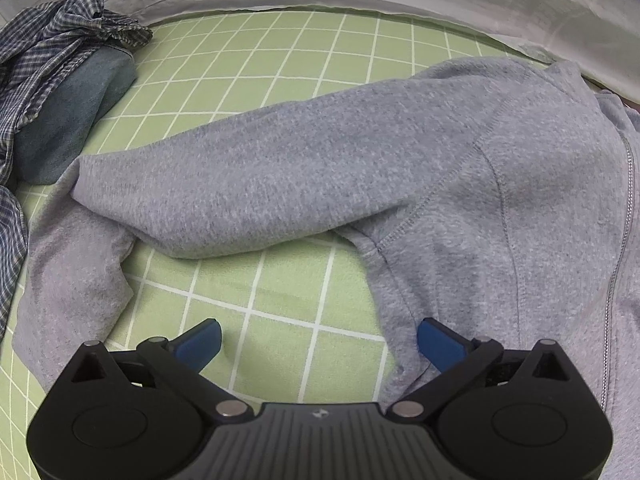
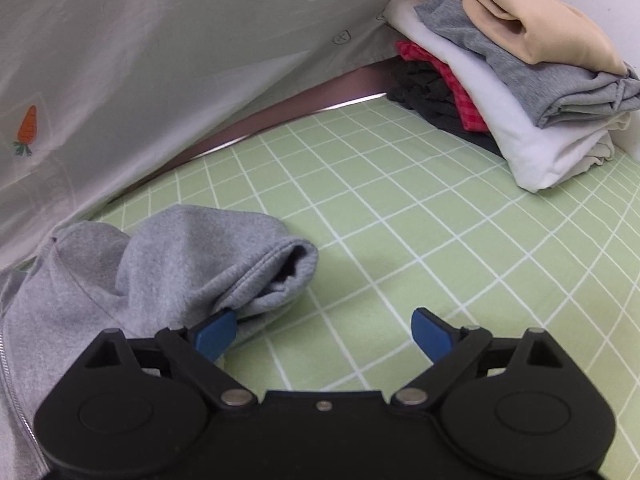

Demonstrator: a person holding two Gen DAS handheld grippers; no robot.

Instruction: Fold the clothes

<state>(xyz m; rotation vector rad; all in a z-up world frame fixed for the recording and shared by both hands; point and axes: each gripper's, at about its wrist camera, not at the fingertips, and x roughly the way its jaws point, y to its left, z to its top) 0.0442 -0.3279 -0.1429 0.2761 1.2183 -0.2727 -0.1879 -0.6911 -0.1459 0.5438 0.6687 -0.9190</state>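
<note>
A grey zip-up sweatshirt lies on the green checked sheet. Its one sleeve stretches to the left and its zipper runs down at the right. My left gripper is open and empty, low over the sheet, its right fingertip at the sweatshirt's side edge. In the right wrist view the other sleeve lies bunched with its cuff open. My right gripper is open and empty, its left fingertip touching the sleeve by the cuff.
A crumpled blue plaid shirt and a folded teal cloth lie at the far left. A stack of folded clothes stands at the far right. A white quilt with a carrot print lines the back edge.
</note>
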